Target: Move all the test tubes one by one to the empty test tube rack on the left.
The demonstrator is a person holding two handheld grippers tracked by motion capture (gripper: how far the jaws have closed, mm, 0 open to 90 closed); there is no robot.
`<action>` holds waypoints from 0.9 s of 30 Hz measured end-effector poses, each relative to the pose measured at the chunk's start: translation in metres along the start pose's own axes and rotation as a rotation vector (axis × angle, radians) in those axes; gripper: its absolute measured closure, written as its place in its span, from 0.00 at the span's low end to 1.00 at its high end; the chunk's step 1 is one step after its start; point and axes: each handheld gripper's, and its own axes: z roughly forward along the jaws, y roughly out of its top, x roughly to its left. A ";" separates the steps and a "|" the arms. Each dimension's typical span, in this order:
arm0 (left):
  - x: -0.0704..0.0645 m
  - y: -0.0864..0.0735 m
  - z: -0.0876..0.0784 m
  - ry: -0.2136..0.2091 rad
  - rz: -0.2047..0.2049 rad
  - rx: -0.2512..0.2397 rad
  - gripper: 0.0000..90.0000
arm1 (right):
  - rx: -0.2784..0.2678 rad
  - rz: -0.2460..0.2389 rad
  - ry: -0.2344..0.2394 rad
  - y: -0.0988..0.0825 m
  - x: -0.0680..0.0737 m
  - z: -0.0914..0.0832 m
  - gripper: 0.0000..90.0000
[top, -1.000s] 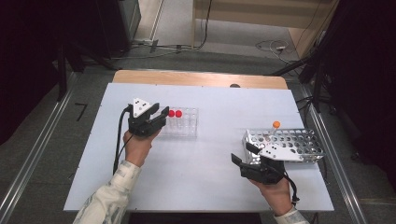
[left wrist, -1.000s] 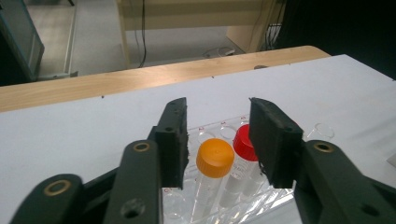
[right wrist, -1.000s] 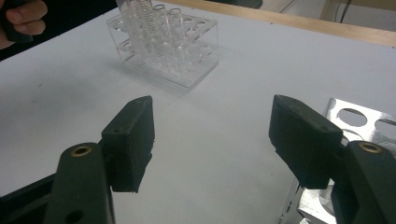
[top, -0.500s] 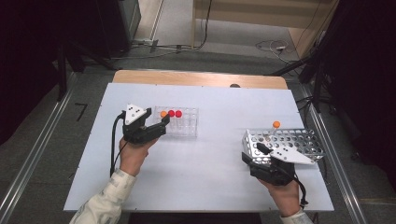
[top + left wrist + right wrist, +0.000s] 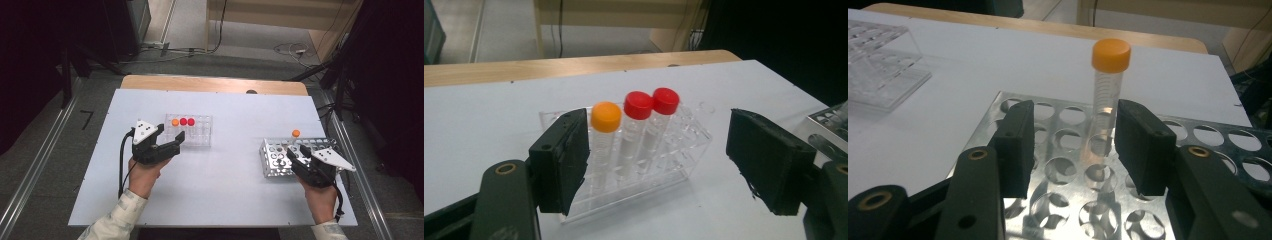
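Tubes sit in two racks on the white table (image 5: 220, 200). Just ahead of the left gripper (image 5: 172, 141), a clear plastic rack (image 5: 674, 150) holds three capped tubes in a row: an orange-capped tube (image 5: 605, 117) nearest the gripper's left jaw, then a red-capped tube (image 5: 638, 105) and a second red-capped tube (image 5: 666, 100) farther on, the two red caps touching. The rest of its holes look empty. The left jaws stand wide apart and have just been opening; nothing is pressed between the pads, and the rack with its tubes lies beyond their tips, the orange-capped tube close beside the left pad.

At the right gripper (image 5: 298, 156), a perforated metal rack (image 5: 1238, 145) lies under and ahead of the jaws. One tube with an orange cap (image 5: 1111, 55) stands upright in a hole toward the rack's far edge, past the jaw tips and lined up with the gap between them; whether the right pad touches it cannot be told. These jaws are at a middling gap and have just been closing, with no tube between the pads. The holes seen between the jaws are empty.

Bare tabletop lies between the two racks and on the person's side of both. The metal rack sits near the table's right edge; the plastic rack stands well in from every edge.
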 end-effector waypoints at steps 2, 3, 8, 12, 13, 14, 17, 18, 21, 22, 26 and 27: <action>-0.002 0.000 0.000 -0.006 0.005 0.007 0.27 | 0.000 0.009 -0.013 0.002 -0.004 0.006 0.56; -0.002 0.000 0.001 -0.007 0.005 0.008 0.27 | 0.003 0.012 -0.022 0.003 -0.005 0.010 0.57; -0.001 0.000 0.001 0.015 0.004 0.012 0.24 | 0.032 0.016 -0.050 0.005 -0.012 0.029 0.63; -0.001 0.000 0.001 0.022 0.006 0.017 0.21 | 0.040 0.022 -0.061 0.008 -0.015 0.037 0.65; -0.002 0.000 0.001 0.019 0.007 0.020 0.21 | 0.042 0.024 -0.062 0.008 -0.016 0.039 0.66; -0.002 -0.001 0.001 0.020 0.009 0.020 0.21 | 0.044 0.019 -0.065 0.009 -0.016 0.040 0.66; -0.003 -0.001 0.001 0.020 0.014 0.022 0.21 | 0.056 0.018 -0.066 0.009 -0.016 0.044 0.69; -0.003 -0.001 0.001 0.020 0.015 0.022 0.21 | 0.055 0.011 -0.066 0.009 -0.016 0.045 0.70; -0.005 -0.001 0.001 0.020 0.020 0.024 0.21 | 0.060 0.007 -0.068 0.009 -0.015 0.047 0.75; -0.005 -0.002 0.001 0.018 0.023 0.025 0.21 | 0.060 0.005 -0.068 0.009 -0.014 0.047 0.77; -0.006 -0.002 0.001 0.018 0.026 0.024 0.21 | 0.052 0.004 -0.076 0.010 -0.015 0.046 0.79; -0.006 -0.002 0.001 0.016 0.026 0.023 0.21 | 0.047 0.004 -0.078 0.010 -0.015 0.045 0.79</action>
